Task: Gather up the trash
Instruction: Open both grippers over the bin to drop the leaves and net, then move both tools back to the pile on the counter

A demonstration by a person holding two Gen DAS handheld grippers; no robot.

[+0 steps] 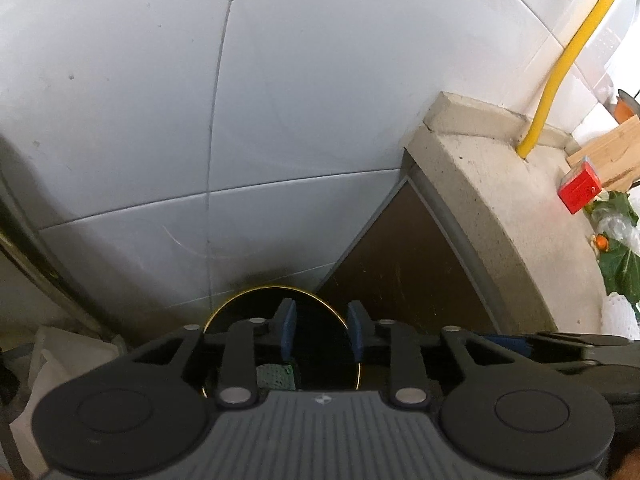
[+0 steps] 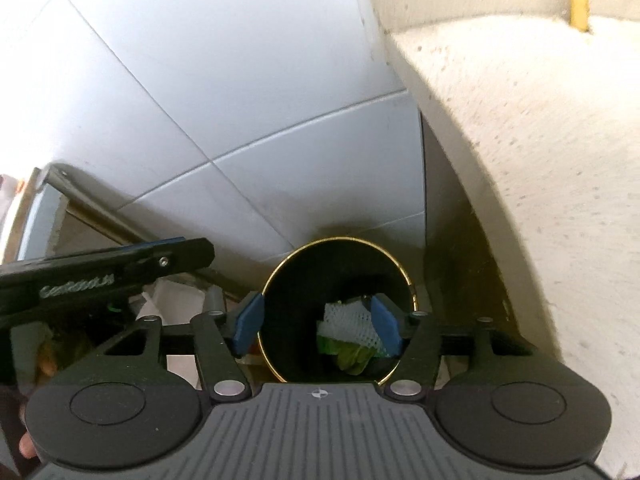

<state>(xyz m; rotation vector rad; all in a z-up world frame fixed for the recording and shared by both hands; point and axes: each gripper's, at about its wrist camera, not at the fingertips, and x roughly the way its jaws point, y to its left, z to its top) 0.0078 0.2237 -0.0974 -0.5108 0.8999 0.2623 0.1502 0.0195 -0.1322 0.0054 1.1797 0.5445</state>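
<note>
- Hanging over the bin, the right gripper has its jaws wide apart, and I see nothing held between its blue pads.
- Down in the bin lie a white net and some green leaves. So some trash looks to be in already.
- The left gripper sits above the same bin. Its jaws are partly apart, closer together than the right ones, and they look bare too. A bit of green stuff shows just below them in the bin.
- More trash waits up on the counter: leaves, clear plastic wrap and a red box. It is well apart from both grippers.
- I think the two grippers could bump. The left one reaches in from the side in the right view, close to the right one.
- A gripper could hit the thin gold rim of the bin and tip it, because both hang just above it.
- Lifting up fast could knock a gripper on the counter edge, which sticks out near the bin.
- The wrap may slip from the pads, and leaves may tear and drop on the floor.
- The yellow hose by the wall could catch a gripper near the counter.
</note>
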